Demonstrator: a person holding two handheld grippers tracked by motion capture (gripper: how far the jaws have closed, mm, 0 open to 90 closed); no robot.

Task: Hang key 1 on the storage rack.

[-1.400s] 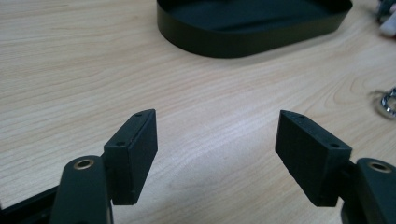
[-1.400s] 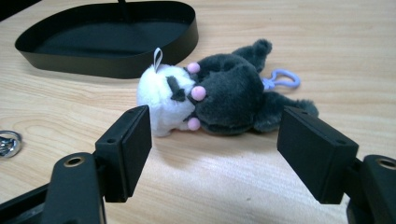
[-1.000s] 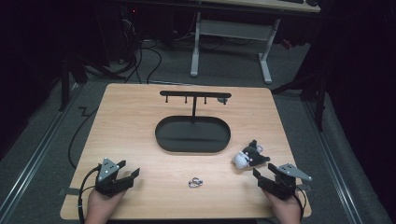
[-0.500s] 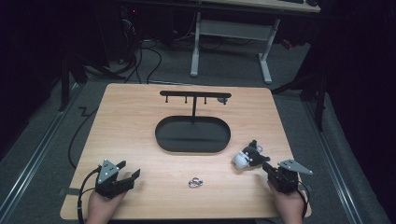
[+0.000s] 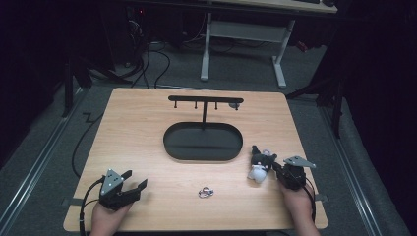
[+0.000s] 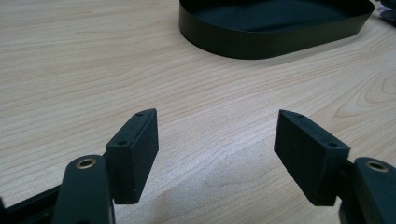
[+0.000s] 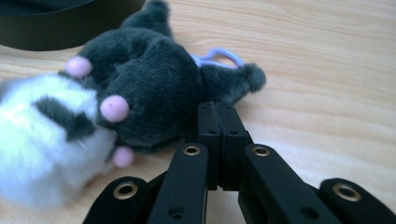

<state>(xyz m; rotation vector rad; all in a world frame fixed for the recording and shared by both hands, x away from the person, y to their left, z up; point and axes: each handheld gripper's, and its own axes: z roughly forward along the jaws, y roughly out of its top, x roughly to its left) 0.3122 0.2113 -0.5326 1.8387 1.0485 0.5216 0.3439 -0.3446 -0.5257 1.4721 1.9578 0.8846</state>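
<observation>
A small plush toy (image 5: 258,166), dark grey with a white head and pink paws, lies on the wooden table to the right of a black oval tray (image 5: 202,158). In the right gripper view the plush toy (image 7: 140,79) is close up, with a purple loop (image 7: 219,53) behind it. My right gripper (image 5: 274,167) is shut, its two pads pressed flat together. The right gripper's tips (image 7: 217,108) touch the fur at the toy's lower side, and nothing shows between the pads. My left gripper (image 5: 137,179) rests at the near left, open over bare wood (image 6: 215,116).
A black T-shaped rack (image 5: 204,101) with small hooks rises from the tray's far side. A small metal ring clasp (image 5: 205,191) lies near the front edge, between the hands. The tray's wall (image 6: 261,44) lies beyond the left gripper's jaws. Dark floor surrounds the table.
The right gripper's jaws went from open to shut, and the hand slid left and forward up to the plush toy. The left gripper has not moved.
</observation>
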